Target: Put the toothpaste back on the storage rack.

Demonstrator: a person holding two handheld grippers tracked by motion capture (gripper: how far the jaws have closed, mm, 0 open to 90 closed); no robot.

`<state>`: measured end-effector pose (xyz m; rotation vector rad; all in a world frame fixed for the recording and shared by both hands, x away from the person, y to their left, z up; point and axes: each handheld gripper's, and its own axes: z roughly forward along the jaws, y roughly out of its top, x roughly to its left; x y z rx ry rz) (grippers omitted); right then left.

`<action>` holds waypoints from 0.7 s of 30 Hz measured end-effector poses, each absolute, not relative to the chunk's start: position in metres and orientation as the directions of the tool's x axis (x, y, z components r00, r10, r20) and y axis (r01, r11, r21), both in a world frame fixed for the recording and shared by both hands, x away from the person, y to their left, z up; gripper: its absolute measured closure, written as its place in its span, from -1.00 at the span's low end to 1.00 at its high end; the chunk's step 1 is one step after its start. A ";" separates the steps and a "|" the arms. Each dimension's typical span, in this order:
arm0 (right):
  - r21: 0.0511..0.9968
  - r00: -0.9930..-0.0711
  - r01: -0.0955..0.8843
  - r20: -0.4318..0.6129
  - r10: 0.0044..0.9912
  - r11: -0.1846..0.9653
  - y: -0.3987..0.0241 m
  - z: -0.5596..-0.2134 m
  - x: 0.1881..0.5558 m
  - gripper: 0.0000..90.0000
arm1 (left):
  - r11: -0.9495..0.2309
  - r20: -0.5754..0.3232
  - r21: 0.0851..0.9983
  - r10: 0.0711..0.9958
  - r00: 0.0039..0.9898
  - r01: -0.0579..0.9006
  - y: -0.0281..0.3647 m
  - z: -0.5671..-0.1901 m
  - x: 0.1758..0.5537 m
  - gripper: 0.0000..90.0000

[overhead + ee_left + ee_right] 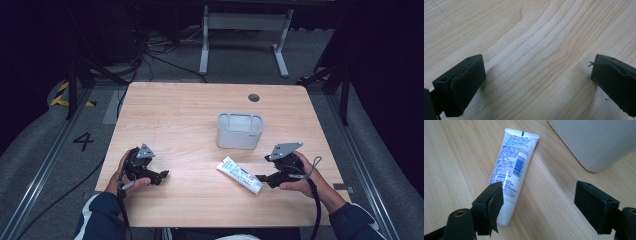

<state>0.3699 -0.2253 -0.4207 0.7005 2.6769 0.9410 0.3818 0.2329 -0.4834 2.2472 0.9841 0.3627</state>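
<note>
I take the tube (240, 174) as the thing in hand. It lies flat on the worktop (190, 120), just in front of the bin (240, 130) on my side and apart from it. Its long axis runs diagonally: the flat crimped end points up and left toward the bin's near left corner, and the cap end points down and right toward my right hand.

My right hand-held gripper (263, 178) sits just beside the cap end, tips aimed left at it. In the right gripper view the jaws stand wide with nothing pressed between the pads. The tube (512, 173) runs away from the gripper almost along the jaws' own line, but off to one side: its cap end sits in front of the left-hand jaw, not centred in the gap. The bin (596, 142) wall rises at the upper right of that view.

My left hand-held gripper (159, 177) rests well to the left of the tube, also wide open. In its own view I see bare wood grain between the pads.

Judgement: the right gripper is far nearer, so the pick falls to it. The offset matters most. I would shift sideways to centre the tube before closing, or the left pad may just nudge the cap.
</note>
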 end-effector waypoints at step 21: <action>0.558 -0.908 0.318 -0.054 0.416 0.766 -0.163 -0.433 0.384 -0.39 | -0.505 -0.008 0.663 0.733 0.680 0.552 0.233 -0.484 0.382 -1.00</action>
